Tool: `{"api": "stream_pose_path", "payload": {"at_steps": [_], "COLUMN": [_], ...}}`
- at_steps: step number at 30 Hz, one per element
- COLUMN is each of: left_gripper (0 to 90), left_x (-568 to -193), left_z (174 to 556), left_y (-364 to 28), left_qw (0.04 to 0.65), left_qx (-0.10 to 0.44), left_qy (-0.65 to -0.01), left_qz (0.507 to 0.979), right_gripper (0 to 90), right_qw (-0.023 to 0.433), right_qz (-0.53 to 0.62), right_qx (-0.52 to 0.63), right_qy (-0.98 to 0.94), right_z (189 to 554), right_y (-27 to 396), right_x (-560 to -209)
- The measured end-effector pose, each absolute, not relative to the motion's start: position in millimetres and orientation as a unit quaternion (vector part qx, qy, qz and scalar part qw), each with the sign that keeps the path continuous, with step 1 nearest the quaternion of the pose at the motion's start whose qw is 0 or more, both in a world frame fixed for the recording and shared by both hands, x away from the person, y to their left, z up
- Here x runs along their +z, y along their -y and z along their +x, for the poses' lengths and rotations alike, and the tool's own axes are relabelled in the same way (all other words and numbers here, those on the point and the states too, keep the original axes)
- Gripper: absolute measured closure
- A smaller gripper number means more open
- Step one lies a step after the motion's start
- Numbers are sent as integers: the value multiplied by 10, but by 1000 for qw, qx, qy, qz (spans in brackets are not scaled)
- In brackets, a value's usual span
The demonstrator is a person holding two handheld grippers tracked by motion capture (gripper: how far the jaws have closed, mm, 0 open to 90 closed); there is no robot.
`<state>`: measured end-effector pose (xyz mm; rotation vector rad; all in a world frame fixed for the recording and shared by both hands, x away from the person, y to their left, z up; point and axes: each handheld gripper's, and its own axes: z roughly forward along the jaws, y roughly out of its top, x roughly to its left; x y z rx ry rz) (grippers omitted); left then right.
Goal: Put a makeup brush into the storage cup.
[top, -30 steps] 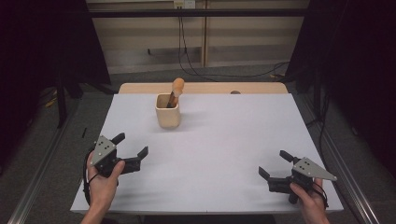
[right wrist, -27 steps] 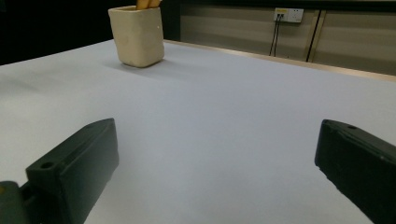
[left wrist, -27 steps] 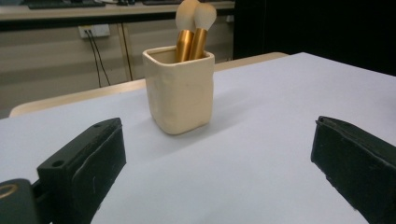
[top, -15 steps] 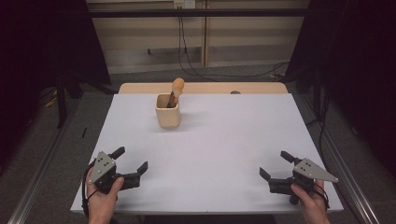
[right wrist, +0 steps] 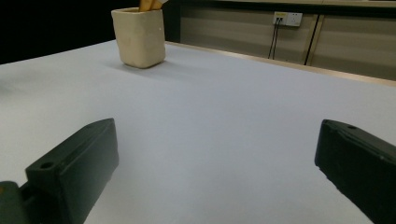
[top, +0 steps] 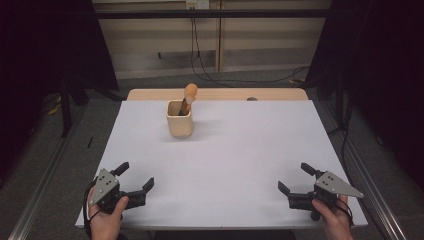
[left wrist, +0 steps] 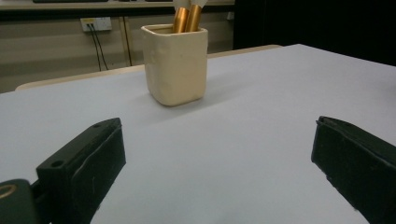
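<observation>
One cream cup [top: 179, 119] stands upright on the white worktop [top: 240, 150], toward its far edge. The left gripper view shows two gold-handled brushes [left wrist: 187, 17] leaning inside the cup. Two hand-held grippers rest at the near edge, well apart from the cup. The left hand-held gripper [top: 135, 181] sits nearer than the cup and left of it, jaws spread, holding nothing. The right hand-held gripper [top: 295, 179] sits nearer and right of the cup, jaws likewise spread and empty.

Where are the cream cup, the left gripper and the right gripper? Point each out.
cream cup [top: 179, 125]: high view, front wall of the cup.
left gripper [top: 135, 177]: high view, midway between its open fingertips.
right gripper [top: 294, 177]: high view, midway between its open fingertips.
</observation>
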<state>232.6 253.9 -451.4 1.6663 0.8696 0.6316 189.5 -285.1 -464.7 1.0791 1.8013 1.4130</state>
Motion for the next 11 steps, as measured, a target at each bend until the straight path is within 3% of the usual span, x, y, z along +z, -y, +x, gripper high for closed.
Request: {"api": "stream_pose_path", "payload": {"at_steps": [11], "left_gripper": [27], "left_x": [-4509], "left_z": [2335], "left_y": [-2541], "left_qw": [548], "left_qx": [261], "left_qy": [-359], "left_qz": [709], "right_gripper": [0], "right_qw": [302], "right_qz": [407], "right_qx": [531], "right_qy": [-679], "right_z": [1897], "right_y": [2866], "right_x": [-4650]}}
